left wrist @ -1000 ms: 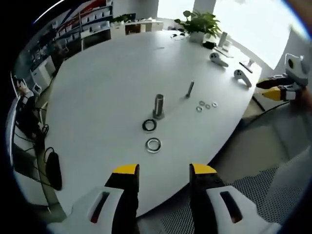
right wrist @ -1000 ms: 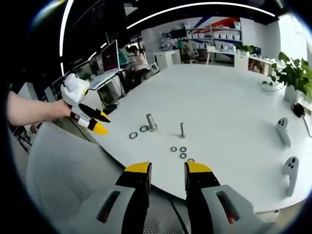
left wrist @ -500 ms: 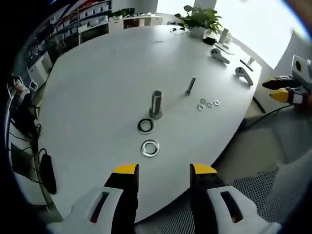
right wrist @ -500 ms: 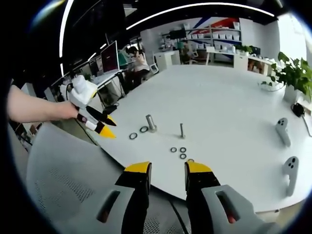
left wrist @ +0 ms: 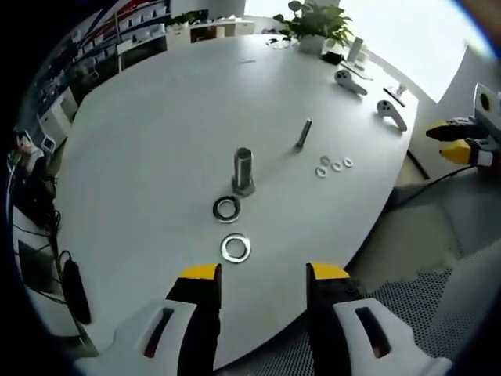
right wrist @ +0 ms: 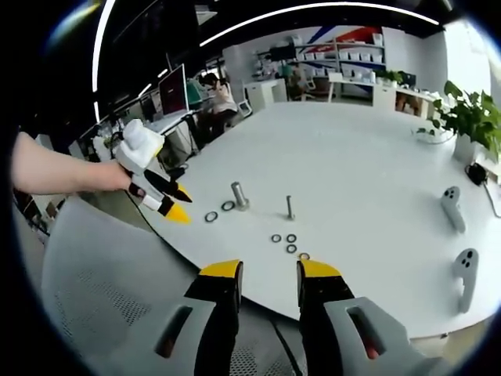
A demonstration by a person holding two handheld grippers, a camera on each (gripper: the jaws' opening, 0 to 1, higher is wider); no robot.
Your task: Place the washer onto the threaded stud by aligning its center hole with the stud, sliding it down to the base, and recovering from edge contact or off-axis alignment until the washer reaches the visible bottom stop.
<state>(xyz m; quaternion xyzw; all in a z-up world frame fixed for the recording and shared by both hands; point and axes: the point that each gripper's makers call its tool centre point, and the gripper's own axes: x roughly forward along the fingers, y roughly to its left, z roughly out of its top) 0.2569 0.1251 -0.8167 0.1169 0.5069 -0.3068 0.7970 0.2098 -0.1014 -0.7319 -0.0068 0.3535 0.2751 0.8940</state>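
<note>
A thick threaded stud (left wrist: 243, 170) (right wrist: 239, 195) stands upright on the white table (left wrist: 156, 117). Two large washers lie in front of it: a dark one (left wrist: 227, 208) (right wrist: 228, 206) and a bright one (left wrist: 236, 248) (right wrist: 211, 216). A thin stud (left wrist: 304, 134) (right wrist: 290, 207) stands further off, with several small washers (left wrist: 334, 165) (right wrist: 285, 239) beside it. My left gripper (left wrist: 260, 274) is open just short of the table edge, close to the bright washer; it shows as (right wrist: 171, 204) in the right gripper view. My right gripper (right wrist: 267, 272) is open over a chair; it shows as (left wrist: 454, 142) in the left gripper view.
Two white hand controllers (left wrist: 390, 113) (right wrist: 465, 276) lie near the table's edge. A potted plant (left wrist: 317, 27) (right wrist: 468, 117) stands at the far side. A grey mesh chair (right wrist: 102, 298) sits below the table edge. Shelves and desks line the room behind.
My left gripper has moved closer over the table edge toward the two large washers. The right gripper has hardly moved.
</note>
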